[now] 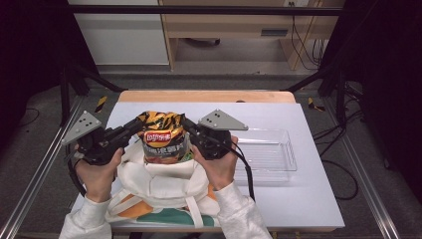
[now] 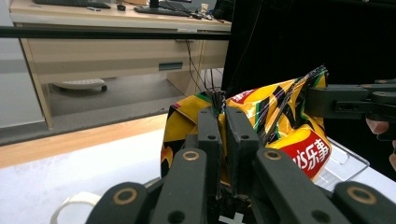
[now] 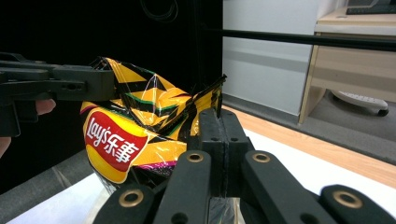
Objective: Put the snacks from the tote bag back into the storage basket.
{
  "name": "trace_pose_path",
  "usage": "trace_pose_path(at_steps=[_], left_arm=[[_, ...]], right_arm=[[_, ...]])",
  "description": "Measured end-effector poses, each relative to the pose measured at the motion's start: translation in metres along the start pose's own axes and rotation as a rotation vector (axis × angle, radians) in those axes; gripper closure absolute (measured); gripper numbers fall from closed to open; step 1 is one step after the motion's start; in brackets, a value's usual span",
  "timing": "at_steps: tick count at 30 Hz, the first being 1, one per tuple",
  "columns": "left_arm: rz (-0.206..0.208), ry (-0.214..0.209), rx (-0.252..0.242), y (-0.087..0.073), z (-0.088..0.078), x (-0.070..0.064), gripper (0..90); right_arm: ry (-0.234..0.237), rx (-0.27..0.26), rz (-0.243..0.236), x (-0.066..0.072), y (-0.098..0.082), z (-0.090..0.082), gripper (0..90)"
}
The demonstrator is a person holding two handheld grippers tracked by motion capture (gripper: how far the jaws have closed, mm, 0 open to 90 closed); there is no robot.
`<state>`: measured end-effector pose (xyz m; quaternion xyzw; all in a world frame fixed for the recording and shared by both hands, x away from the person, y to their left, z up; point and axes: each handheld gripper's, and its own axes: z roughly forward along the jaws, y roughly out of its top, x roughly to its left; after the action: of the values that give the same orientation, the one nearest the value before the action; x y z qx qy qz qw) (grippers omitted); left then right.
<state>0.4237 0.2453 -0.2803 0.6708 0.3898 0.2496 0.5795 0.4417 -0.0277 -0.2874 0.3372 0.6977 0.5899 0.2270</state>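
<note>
Chips are seen in a yellow, black-striped packet [image 1: 163,139] that is held upright at the middle of the white surface [image 1: 298,199], its lower end sunk into the mouth of a cream cloth bag [image 1: 164,186] lying at the near edge. The packet's top is gripped at both corners: the left tool [image 1: 133,125] is closed on the left corner, and in the left gripper view its two black jaws are pressed together on the crimped foil with no gap between them [image 2: 223,126]. The right tool [image 1: 191,127] is closed on the right corner, and in the right gripper view its jaws are likewise clamped on a fold of the packet's edge [image 3: 219,130]. Each tool is held in one of the person's hands, the left hand [image 1: 97,172] and the right hand [image 1: 219,169] being placed at either side of the bag. A red logo is shown on the packet's front. A clear plastic tray [image 1: 271,154] is set on the surface just to the right of the right hand. A wooden strip is visible along the far edge of the surface
</note>
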Motion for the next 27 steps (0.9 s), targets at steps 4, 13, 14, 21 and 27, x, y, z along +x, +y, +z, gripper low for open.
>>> trace_pose_path(at_steps=[4, 13, 14, 21, 27], left_arm=[[0.015, -0.002, -0.003, 0.009, 0.004, -0.006, 85.5], [0.027, -0.019, -0.011, 0.029, 0.017, -0.019, 85.5], [0.028, -0.022, -0.011, 0.031, 0.018, -0.021, 85.6], [0.043, -0.036, -0.020, 0.044, 0.030, -0.034, 85.7], [0.050, -0.047, -0.018, 0.049, 0.040, -0.043, 85.7]], right_arm=[[-0.008, -0.014, 0.001, -0.004, 0.006, -0.006, 90.0], [-0.036, -0.032, -0.002, -0.015, 0.021, -0.022, 90.0], [-0.040, -0.035, -0.006, -0.016, 0.023, -0.024, 90.0], [-0.071, -0.055, -0.014, -0.026, 0.034, -0.038, 90.0], [-0.096, -0.057, -0.012, -0.034, 0.037, -0.047, 90.0]])
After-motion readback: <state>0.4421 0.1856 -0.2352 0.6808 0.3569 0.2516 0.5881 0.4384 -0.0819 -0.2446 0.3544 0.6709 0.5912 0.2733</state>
